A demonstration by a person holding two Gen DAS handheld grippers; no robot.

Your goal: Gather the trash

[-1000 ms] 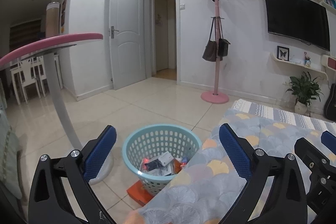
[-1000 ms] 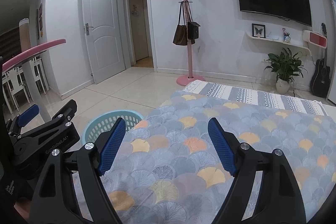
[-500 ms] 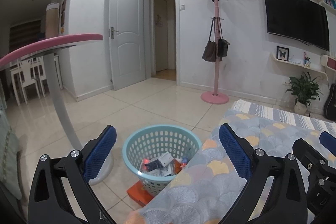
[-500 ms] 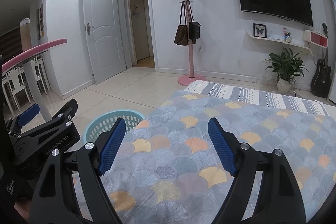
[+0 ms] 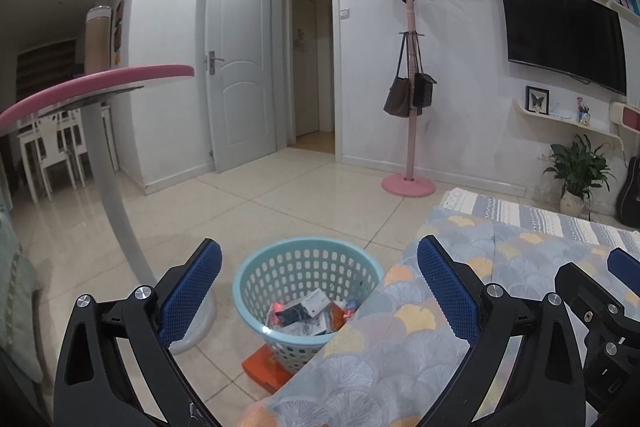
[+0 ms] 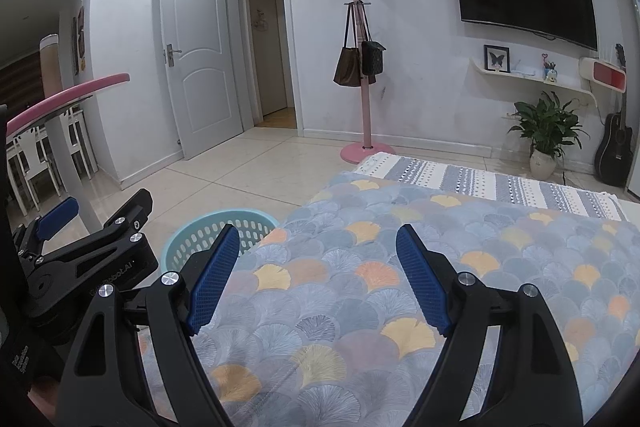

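Observation:
A light blue perforated basket (image 5: pixel 280 267) stands on the tiled floor beside the table edge; its rim also shows in the right wrist view (image 6: pixel 188 235). Several pieces of trash (image 5: pixel 308 313), small boxes and wrappers, lie inside it. My left gripper (image 5: pixel 318 291) is open and empty, held above and just short of the basket. My right gripper (image 6: pixel 318 275) is open and empty over the table with the patterned cloth (image 6: pixel 400 307). The left gripper shows in the right wrist view (image 6: pixel 80 255), and the right gripper at the left wrist view's right edge (image 5: pixel 600 299).
An orange flat box (image 5: pixel 264 367) lies under the basket. A pink round table (image 5: pixel 100 83) on a grey post stands to the left. A pink coat stand (image 5: pixel 408 107) with bags, a striped rug (image 6: pixel 480 179), a plant (image 6: pixel 544 131) and a guitar (image 6: pixel 614 143) stand by the far wall.

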